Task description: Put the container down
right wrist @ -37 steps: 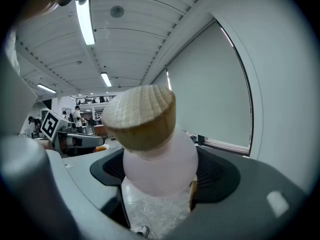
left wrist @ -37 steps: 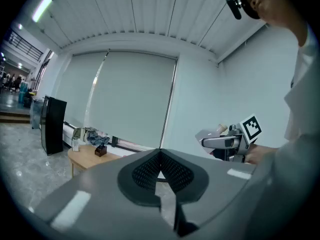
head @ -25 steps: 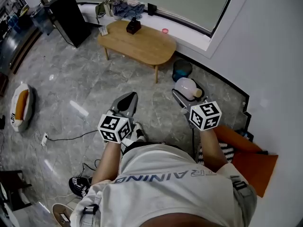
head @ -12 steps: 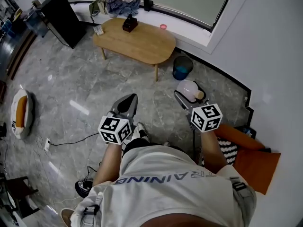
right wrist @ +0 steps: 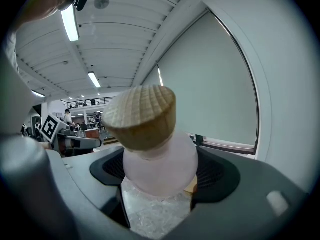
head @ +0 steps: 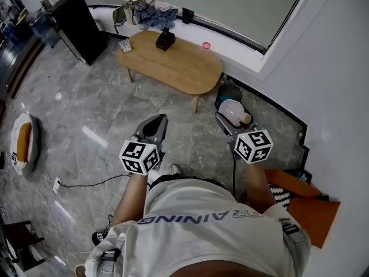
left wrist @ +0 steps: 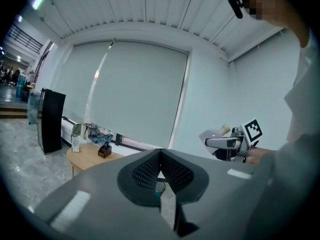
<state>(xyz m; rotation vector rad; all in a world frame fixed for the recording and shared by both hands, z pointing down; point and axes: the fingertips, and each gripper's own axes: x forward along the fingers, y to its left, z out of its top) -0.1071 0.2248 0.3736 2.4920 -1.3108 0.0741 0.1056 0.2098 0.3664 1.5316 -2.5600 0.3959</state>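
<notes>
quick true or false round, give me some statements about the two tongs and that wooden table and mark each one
1. The right tongs grip a pale container with a tan ribbed lid. True.
2. The left tongs are spread wide. False: their jaws are closed together with nothing between them.
3. The container stands on the wooden table. False: it is held in the right tongs, apart from the table.
4. A dark box sits on the wooden table. True.
</notes>
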